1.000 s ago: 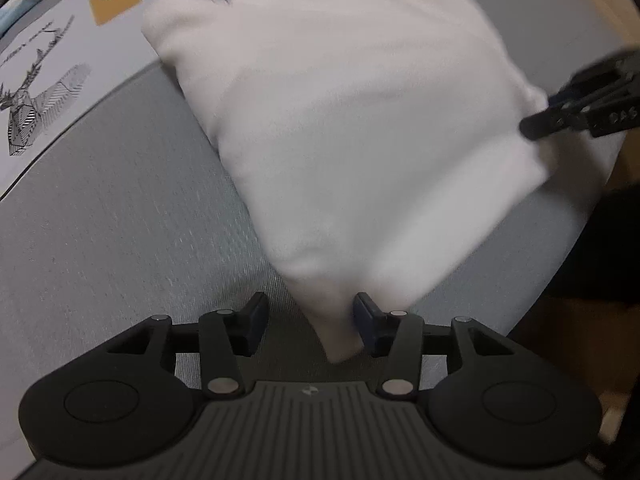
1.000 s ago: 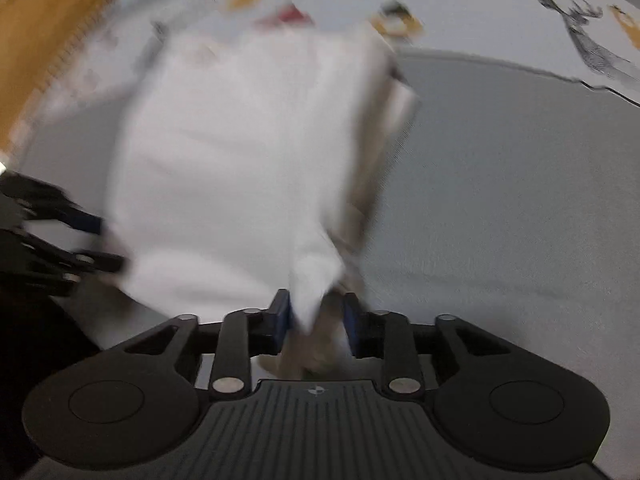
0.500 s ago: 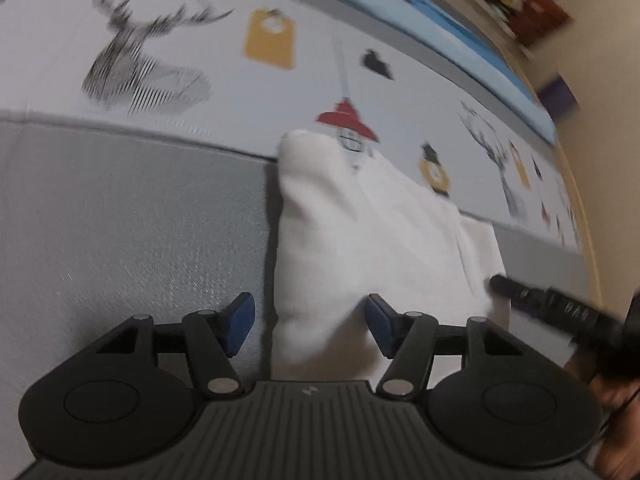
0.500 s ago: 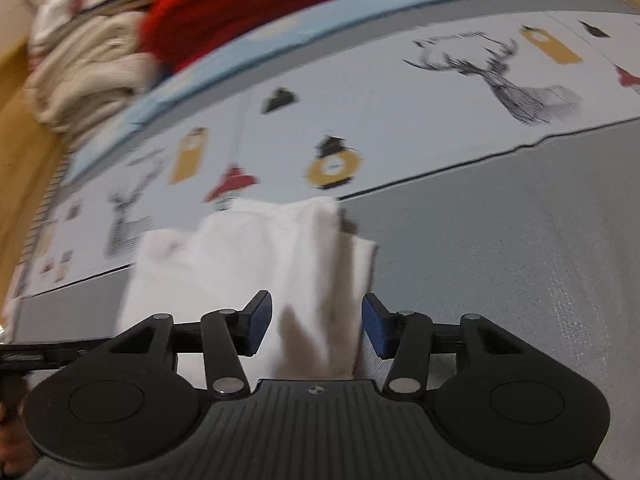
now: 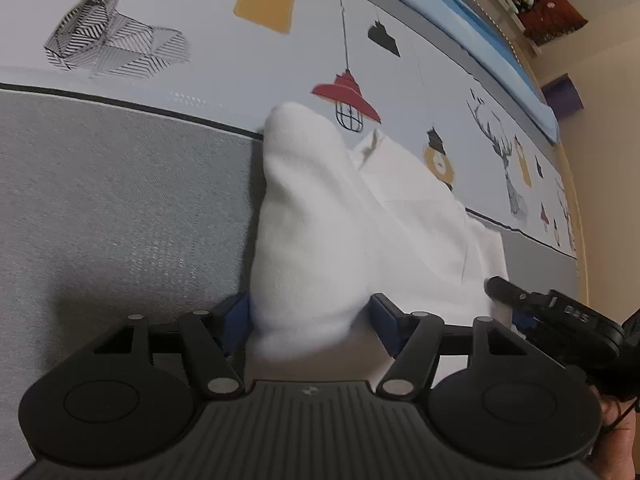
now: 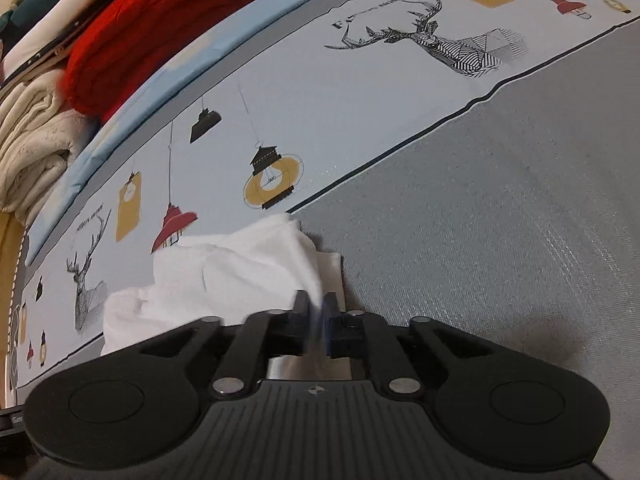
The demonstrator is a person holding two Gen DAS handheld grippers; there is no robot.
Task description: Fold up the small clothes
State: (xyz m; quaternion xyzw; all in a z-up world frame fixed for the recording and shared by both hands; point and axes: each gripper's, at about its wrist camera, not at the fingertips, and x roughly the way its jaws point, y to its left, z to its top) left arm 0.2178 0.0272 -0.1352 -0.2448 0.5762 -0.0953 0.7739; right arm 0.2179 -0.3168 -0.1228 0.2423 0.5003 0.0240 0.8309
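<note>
Left wrist view: left gripper [image 5: 310,320] jaws opening, set wide apart; a rounded fold of the white garment [image 5: 320,220] bulges between them, and the pads do not look pressed in. The garment lies on the grey bed cover [image 5: 120,200], its far end over the printed border [image 5: 200,60]. Right gripper [image 5: 552,316] at the garment's right edge.

Right wrist view: right gripper [image 6: 316,320] jaws closing, narrow, pinching a blurred fold of the garment [image 6: 224,276]. Red knit [image 6: 160,28] lies behind.
</note>
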